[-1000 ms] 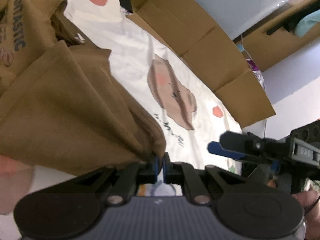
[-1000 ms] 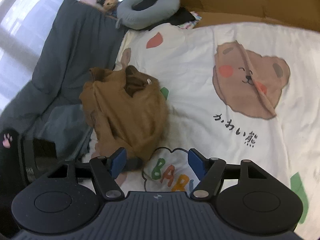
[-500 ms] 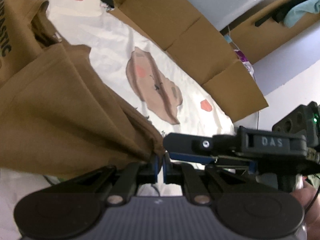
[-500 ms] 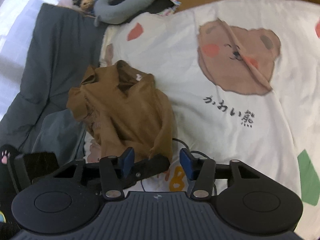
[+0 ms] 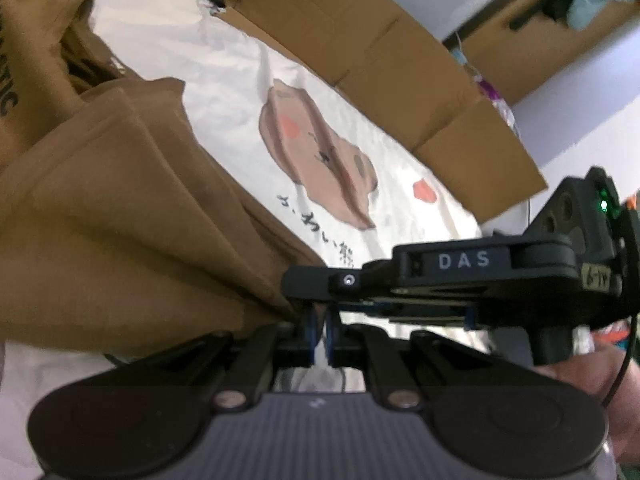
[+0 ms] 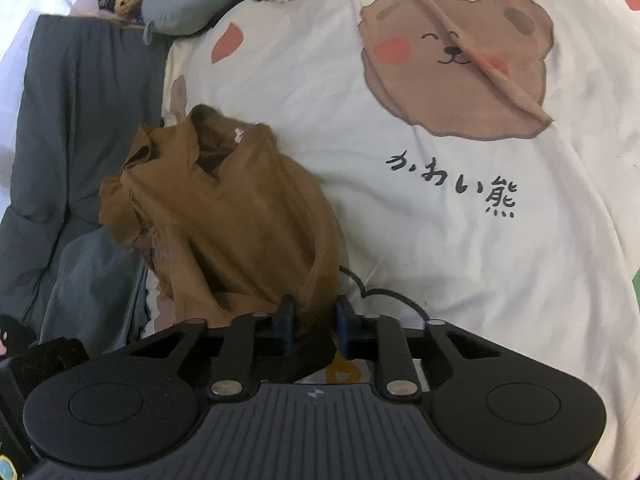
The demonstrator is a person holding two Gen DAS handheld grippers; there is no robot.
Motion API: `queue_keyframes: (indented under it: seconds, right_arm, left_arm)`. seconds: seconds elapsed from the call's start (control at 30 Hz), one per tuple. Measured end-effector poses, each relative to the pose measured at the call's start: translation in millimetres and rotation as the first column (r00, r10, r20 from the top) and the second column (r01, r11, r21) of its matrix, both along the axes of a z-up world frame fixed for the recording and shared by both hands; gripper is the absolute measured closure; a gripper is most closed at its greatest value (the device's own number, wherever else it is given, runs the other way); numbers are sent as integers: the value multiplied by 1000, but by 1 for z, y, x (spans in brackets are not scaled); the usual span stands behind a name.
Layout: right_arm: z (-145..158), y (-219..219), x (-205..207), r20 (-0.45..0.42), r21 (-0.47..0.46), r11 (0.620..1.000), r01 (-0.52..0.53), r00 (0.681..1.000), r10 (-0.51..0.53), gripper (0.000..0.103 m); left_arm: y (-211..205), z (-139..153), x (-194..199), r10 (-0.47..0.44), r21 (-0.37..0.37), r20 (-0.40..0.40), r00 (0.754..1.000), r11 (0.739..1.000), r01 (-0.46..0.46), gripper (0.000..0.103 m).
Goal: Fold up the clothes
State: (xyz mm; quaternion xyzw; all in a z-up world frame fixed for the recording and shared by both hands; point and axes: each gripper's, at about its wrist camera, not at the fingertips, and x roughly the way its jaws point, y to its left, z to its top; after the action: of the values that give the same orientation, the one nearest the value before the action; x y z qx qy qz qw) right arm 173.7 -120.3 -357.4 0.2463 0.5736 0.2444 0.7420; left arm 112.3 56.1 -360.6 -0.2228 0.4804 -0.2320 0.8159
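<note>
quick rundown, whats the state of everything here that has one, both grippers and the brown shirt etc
left gripper: shut, pinching an edge of the brown shirt
right gripper: jaws just been closing, brown shirt fabric between them
brown shirt: crumpled, unfolded, bunched on the bedsheet
bedsheet: spread out, wrinkled, a crease across the bear print
grey blanket: rumpled beside the sheet

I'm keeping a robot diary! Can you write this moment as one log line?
left gripper: shut on brown shirt | right gripper: jaws just closing around shirt's corner | shirt: bunched on bear bedsheet
</note>
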Motion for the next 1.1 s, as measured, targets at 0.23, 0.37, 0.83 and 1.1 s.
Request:
queue_keyframes:
  seconds: [0.23, 0.37, 0.83, 1.1]
  right_arm:
    - [-2, -13, -1, 18, -34, 998, 50, 999, -49, 97]
    - [0, -20, 1, 40, -52, 996, 72, 997, -70, 98]
    - [4, -38, 0, 106, -158, 983, 98, 991, -81, 99]
    - [8, -70, 0, 122, -229, 963, 143, 986, -117, 99]
  left_arm:
    - [22, 14, 2, -47, 81, 20, 999, 996, 45, 71]
    - [57, 30, 4, 15, 145, 46, 999, 989, -21, 61]
    - [185, 82, 24, 284, 416, 214, 935, 839, -350, 40]
    - [218, 82, 40, 368, 482, 268, 890, 749, -454, 18]
